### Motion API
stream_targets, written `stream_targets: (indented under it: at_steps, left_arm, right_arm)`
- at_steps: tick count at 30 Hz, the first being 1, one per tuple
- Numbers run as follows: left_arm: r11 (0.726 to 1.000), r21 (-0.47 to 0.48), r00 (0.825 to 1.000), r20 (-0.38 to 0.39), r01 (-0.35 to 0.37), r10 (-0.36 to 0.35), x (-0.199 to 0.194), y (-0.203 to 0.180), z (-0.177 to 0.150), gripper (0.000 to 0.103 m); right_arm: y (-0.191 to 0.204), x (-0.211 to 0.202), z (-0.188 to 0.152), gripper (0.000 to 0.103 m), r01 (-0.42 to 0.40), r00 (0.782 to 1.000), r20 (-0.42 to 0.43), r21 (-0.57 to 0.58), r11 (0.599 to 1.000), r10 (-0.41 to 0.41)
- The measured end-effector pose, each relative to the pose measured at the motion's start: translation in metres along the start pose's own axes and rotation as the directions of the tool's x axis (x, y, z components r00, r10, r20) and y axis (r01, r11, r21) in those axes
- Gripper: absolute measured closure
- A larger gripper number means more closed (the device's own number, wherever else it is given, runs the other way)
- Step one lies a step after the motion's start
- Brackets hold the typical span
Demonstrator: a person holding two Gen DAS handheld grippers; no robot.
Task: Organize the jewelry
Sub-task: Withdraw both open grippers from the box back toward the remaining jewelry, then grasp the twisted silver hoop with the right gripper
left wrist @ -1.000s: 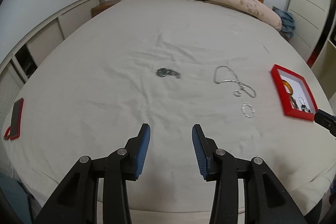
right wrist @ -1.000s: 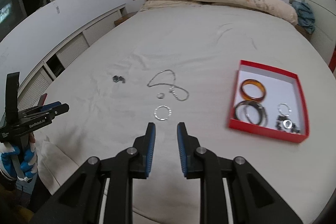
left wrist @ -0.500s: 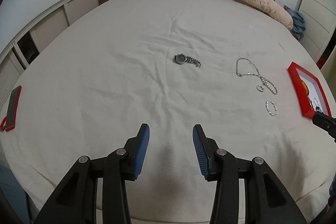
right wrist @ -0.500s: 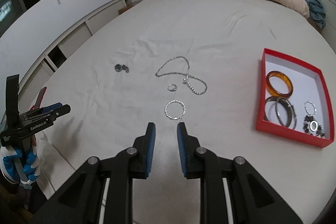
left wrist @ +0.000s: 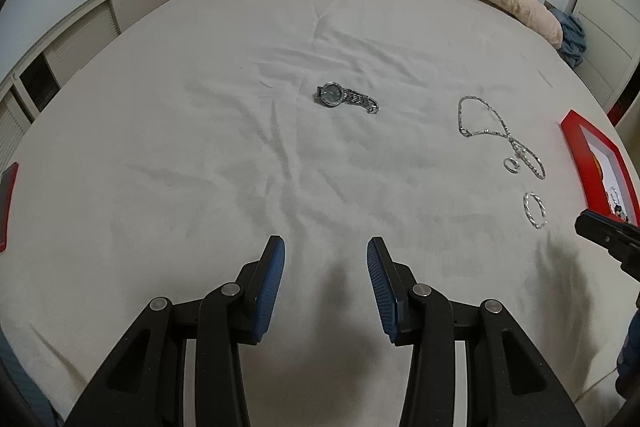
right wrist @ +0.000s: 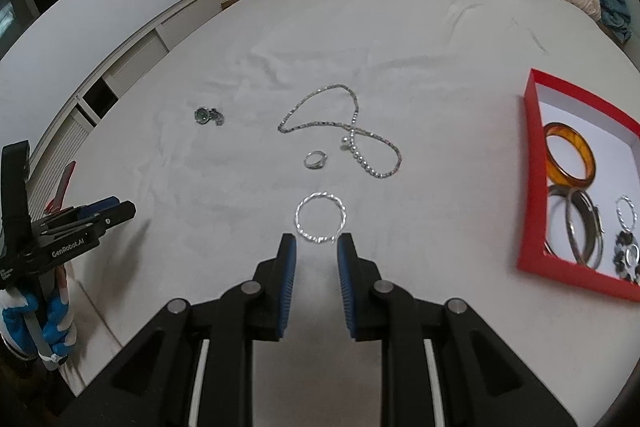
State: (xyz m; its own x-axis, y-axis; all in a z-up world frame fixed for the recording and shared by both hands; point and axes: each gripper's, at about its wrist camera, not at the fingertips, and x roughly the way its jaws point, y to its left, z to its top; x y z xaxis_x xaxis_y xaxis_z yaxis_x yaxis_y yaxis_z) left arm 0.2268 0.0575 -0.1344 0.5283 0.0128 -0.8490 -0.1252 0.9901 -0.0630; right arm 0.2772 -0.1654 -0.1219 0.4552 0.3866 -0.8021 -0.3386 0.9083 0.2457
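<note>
Four silver pcs on creased sheet: twisted bangle, ring, chain, watch.

Bed: watch, necklace, ring, bracelet, box.

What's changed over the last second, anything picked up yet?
Nothing is picked up yet. Both grippers have come down closer to the white bed sheet: the right gripper now sits just short of the twisted silver bracelet, the left gripper nearer the silver wristwatch. Finger gaps are unchanged, both empty. The jewelry and the red tray haven't moved.
</note>
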Motion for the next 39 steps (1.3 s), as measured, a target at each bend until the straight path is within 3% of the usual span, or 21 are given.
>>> stream_targets:
  at_steps: [29, 34, 39]
  left_arm:
    - [0.999, 0.004, 0.998, -0.027, 0.049, -0.048, 0.031, -0.017, 0.010, 0.061]
    - [0.999, 0.013, 0.998, -0.030, 0.052, -0.052, 0.034, -0.025, 0.012, 0.061]
    - [0.998, 0.029, 0.998, -0.031, 0.059, -0.058, 0.035, -0.036, 0.013, 0.061]
  right_arm:
    - [-0.013, 0.061, 0.007, 0.084, 0.011, 0.999, -0.052, -0.037, 0.999, -0.013]
    - [-0.017, 0.061, 0.005, 0.099, 0.015, 0.999, -0.040, -0.035, 0.999, -0.016]
    - [-0.021, 0.058, 0.003, 0.099, 0.001, 1.000, -0.019, -0.018, 1.000, -0.002]
